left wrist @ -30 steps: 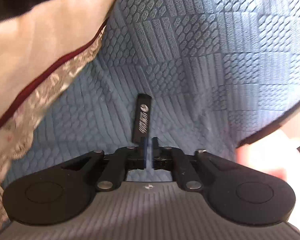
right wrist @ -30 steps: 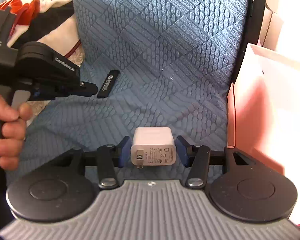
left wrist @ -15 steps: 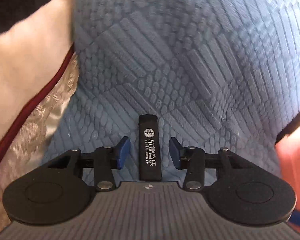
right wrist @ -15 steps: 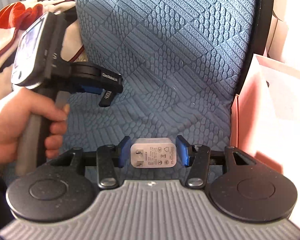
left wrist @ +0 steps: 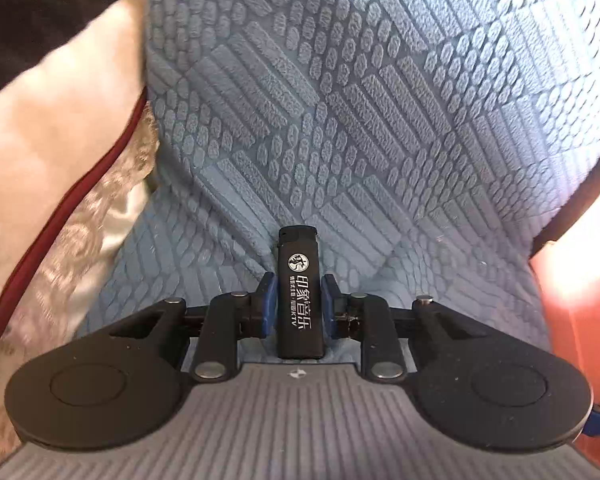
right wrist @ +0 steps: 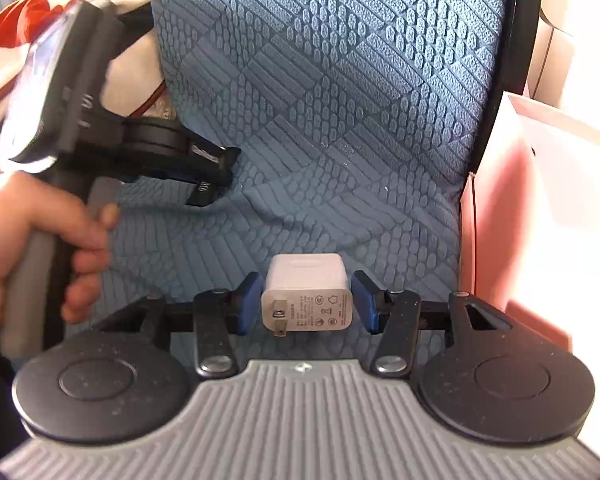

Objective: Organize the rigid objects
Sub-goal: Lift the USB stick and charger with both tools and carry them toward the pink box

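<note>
The left gripper (left wrist: 299,304) has swung over the black lighter (left wrist: 300,300), which a second ago lay ahead of its tips, and the jaws are closing with both blue pads against its sides (lighter lengthwise between them). The right gripper (right wrist: 306,300) sits narrowly parted around the white charger (right wrist: 306,292), small gaps either side, on the blue cushion (right wrist: 340,100).

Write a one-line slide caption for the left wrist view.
Left gripper closing its blue pads on a black lighter above a blue textured cushion.
</note>
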### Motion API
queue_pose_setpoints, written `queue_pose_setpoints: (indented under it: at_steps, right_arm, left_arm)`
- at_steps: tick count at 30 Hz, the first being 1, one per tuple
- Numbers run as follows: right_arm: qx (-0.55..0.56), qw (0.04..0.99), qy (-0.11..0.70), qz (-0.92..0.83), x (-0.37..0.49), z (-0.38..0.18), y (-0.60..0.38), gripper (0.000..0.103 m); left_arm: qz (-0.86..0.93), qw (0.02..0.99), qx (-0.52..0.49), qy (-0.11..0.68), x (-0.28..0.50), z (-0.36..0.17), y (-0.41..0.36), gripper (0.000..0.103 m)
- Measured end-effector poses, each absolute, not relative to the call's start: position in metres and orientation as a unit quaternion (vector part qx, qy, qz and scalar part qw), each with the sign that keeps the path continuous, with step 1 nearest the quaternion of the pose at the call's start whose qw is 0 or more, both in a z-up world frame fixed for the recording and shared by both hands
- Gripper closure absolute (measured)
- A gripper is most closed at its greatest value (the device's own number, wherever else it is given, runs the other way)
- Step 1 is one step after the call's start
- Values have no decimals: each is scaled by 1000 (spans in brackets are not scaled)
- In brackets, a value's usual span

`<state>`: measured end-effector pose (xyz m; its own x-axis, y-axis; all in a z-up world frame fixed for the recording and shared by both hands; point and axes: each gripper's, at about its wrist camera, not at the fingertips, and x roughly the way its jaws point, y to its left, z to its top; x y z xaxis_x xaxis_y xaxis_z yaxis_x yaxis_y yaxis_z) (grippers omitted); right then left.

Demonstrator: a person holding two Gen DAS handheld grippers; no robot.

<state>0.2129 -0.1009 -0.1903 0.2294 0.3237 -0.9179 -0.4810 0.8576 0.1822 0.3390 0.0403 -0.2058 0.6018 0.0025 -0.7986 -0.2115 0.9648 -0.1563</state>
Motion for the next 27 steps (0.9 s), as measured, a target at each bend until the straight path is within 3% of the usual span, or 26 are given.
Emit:
queue_pose_setpoints:
  at_steps: [13, 27]
  right_arm:
    - [-71, 784, 561, 257, 203, -183, -111, 51]
    - [-69, 787, 561, 247, 185, -175, -120, 51]
  left_arm:
    - [82, 914, -170, 359, 278, -145, 79, 76]
    - [51, 917, -206, 336, 265, -129, 84, 77]
